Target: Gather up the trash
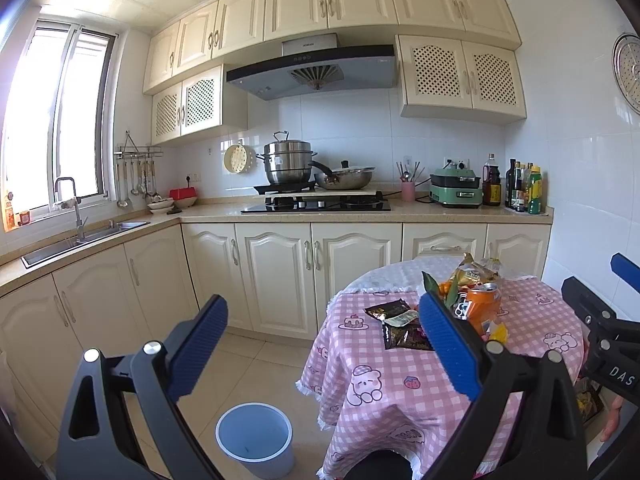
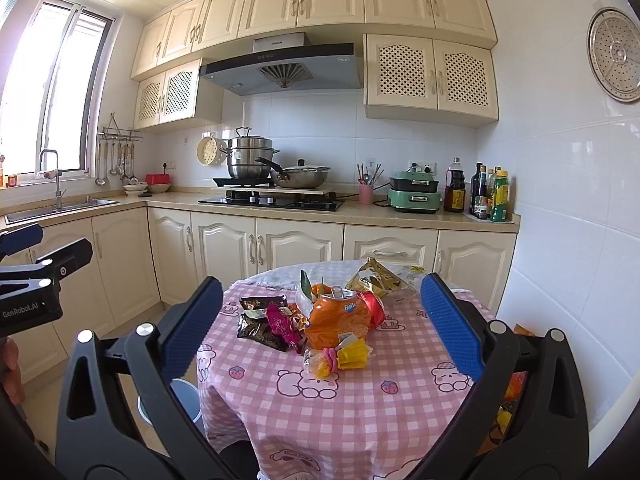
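Observation:
Trash lies piled on a round table with a pink checked cloth [image 2: 320, 408]: a crushed orange Fanta can [image 2: 340, 320], dark snack wrappers [image 2: 260, 324], a magenta wrapper [image 2: 282, 326], a gold bag [image 2: 374, 278] and yellow candy wrappers [image 2: 344, 356]. My right gripper [image 2: 322, 324] is open, held in front of the pile with nothing between its fingers. My left gripper [image 1: 324, 344] is open too, left of the table [image 1: 360, 380], above the floor. A white bin [image 1: 256, 438] stands on the floor below it. The can [image 1: 482, 304] and wrappers [image 1: 400, 324] show behind its right finger.
Cream cabinets and a counter [image 2: 360, 212] with a hob, pots and bottles run behind the table. A sink [image 1: 84, 240] sits at the left under a window. A tiled wall [image 2: 560, 240] stands close on the right. A person's hand [image 2: 10, 376] shows at the left edge.

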`<state>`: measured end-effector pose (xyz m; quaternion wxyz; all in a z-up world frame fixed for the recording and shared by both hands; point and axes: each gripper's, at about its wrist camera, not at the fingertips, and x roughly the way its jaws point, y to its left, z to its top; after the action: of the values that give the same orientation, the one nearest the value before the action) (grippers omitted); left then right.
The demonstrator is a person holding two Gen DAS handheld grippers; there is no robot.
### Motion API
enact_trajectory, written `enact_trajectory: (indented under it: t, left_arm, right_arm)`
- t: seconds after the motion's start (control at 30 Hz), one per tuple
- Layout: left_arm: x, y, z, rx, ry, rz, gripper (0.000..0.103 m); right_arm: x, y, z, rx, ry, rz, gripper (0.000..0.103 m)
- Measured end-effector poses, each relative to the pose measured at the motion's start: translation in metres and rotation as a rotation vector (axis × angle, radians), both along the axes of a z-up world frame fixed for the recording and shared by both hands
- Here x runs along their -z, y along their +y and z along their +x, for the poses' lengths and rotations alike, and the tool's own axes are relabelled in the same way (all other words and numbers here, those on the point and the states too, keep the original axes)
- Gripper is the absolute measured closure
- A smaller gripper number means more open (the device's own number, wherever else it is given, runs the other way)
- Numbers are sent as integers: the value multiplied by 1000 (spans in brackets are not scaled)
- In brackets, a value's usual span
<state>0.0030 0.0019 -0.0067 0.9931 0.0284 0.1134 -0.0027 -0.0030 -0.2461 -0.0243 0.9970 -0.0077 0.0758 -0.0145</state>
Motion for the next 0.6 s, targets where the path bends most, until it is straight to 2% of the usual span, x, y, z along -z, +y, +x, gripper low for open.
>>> enact_trajectory:
  t: [0.6]
  left_arm:
    - [6, -1, 2, -2, 8, 8, 9]
  right_arm:
    - [13, -1, 8, 3, 11, -1, 6]
